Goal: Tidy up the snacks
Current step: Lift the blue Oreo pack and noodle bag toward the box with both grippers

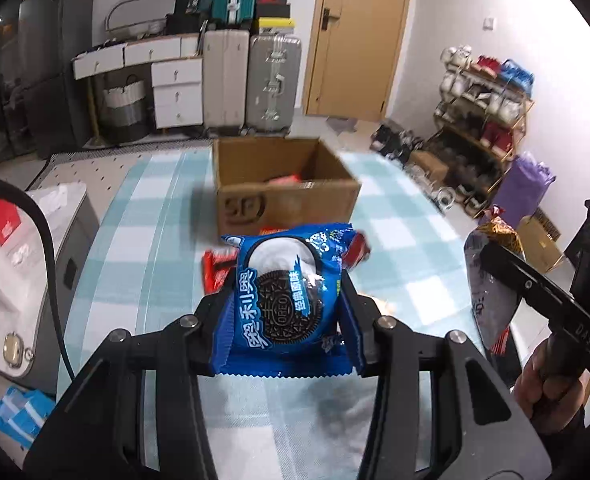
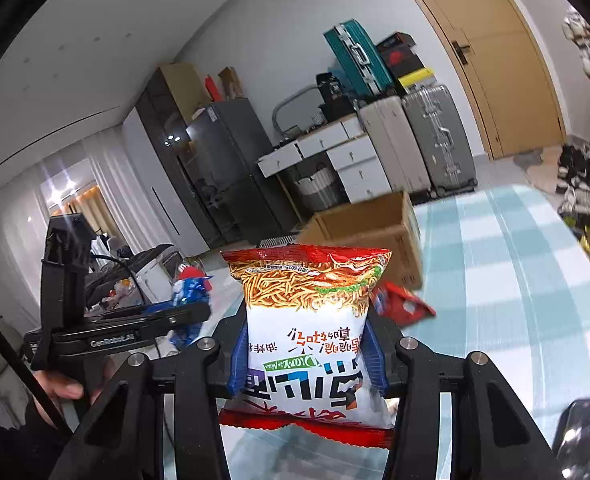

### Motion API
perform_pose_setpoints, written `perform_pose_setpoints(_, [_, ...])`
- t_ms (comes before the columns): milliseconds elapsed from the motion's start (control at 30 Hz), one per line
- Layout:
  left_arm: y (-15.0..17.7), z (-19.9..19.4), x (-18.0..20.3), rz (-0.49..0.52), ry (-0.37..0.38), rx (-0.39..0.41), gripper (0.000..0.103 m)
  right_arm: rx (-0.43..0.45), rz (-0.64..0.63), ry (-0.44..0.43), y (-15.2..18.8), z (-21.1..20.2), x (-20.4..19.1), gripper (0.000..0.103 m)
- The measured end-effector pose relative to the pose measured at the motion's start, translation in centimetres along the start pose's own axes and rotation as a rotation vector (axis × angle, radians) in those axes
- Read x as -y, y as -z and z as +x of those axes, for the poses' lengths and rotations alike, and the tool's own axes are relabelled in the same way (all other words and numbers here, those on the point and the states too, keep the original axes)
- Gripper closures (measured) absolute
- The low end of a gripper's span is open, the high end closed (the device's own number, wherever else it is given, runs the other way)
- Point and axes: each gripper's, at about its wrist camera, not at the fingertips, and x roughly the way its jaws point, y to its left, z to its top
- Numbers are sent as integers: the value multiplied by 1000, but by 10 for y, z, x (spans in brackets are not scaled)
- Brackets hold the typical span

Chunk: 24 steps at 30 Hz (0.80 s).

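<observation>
I'm holding cookie pack (image 1: 285, 300) clamped in left gripper (image 1: 283, 320), lifted above checked tablecloth (image 1: 395, 248), short of cardboard box (image 1: 287, 192); right gripper (image 2: 305, 356) pinching noodle snack bag (image 2: 307, 332) mid-body; both feeling light, puffy, crinkly film likely slippery, contents crushable, so I'm gripping gently across middle; left view showing red packet (image 1: 283, 180) already inside box; right view hiding box interior, showing loose red packet (image 2: 403, 304) on cloth.
</observation>
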Motion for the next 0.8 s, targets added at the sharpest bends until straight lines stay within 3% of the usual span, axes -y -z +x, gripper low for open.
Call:
perform_pose_setpoints(333, [-49,-24,12,61,35,60,61,-11,26,-7,-71,2,-24,56])
perform_pose_setpoints(400, [-62,-22,11,49,41,61,61,-5,11,8,-85,4,-30,56])
perform_pose_setpoints(533, [-92,-17,12,33,66,72,61,10,15,-50,-115,14,-34,56])
perform_pose_setpoints(800, [-163,5,21,72,91,87,61,-2,26,-87,-176,44,-37,56])
